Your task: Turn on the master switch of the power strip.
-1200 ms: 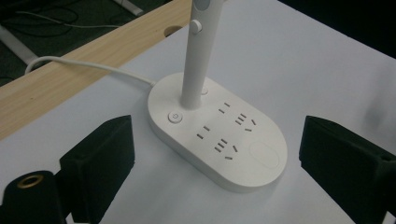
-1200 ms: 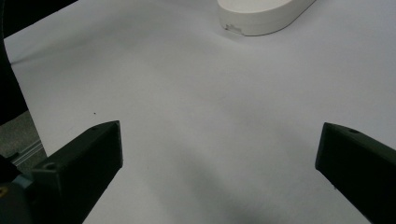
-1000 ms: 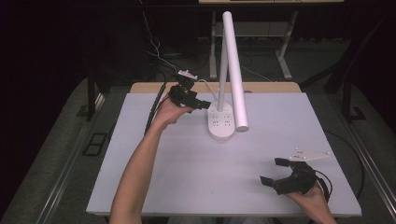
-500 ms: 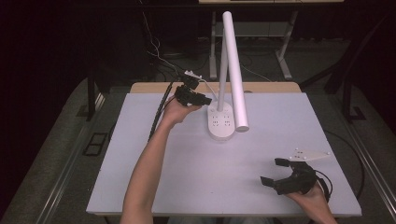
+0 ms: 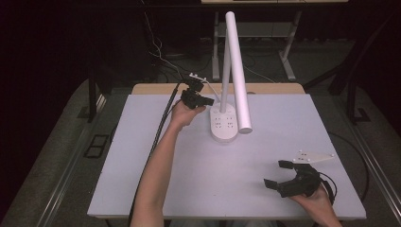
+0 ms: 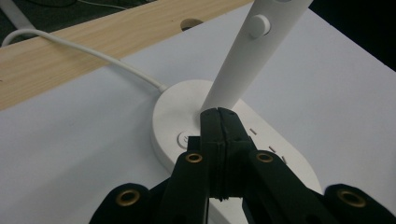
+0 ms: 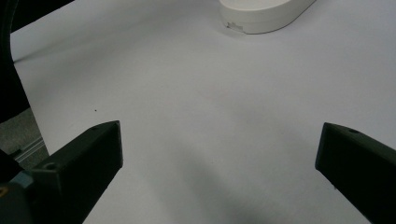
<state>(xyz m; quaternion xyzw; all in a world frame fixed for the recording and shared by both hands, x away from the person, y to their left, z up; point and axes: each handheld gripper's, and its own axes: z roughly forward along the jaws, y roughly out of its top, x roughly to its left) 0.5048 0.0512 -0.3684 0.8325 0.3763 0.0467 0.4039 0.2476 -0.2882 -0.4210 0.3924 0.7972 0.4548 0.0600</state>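
Note:
A white desk lamp stands at the back middle of the table, with an oval base [image 5: 223, 125], a slanted stem and a long tube head [image 5: 239, 71]. My left gripper [image 5: 207, 100] is at the base's back left. In the left gripper view its jaws [image 6: 218, 114] are shut with nothing between them, tips over the base [image 6: 168, 116] at the foot of the stem [image 6: 247, 56], beside a round button [image 6: 183, 139]. My right gripper [image 5: 275, 173] rests open near the front right edge. Its fingers [image 7: 84, 158] are spread wide over bare table, with the lamp base [image 7: 261, 16] far ahead.
The lamp's white cable [image 6: 93, 53] runs from the base back over a wooden strip [image 6: 93, 32] behind the white tabletop [image 5: 189, 179]. A black cable [image 5: 163, 123] trails from my left gripper off the table's back left.
My left gripper has edged slightly toward the foot of the lamp's stem. The right gripper has not moved.

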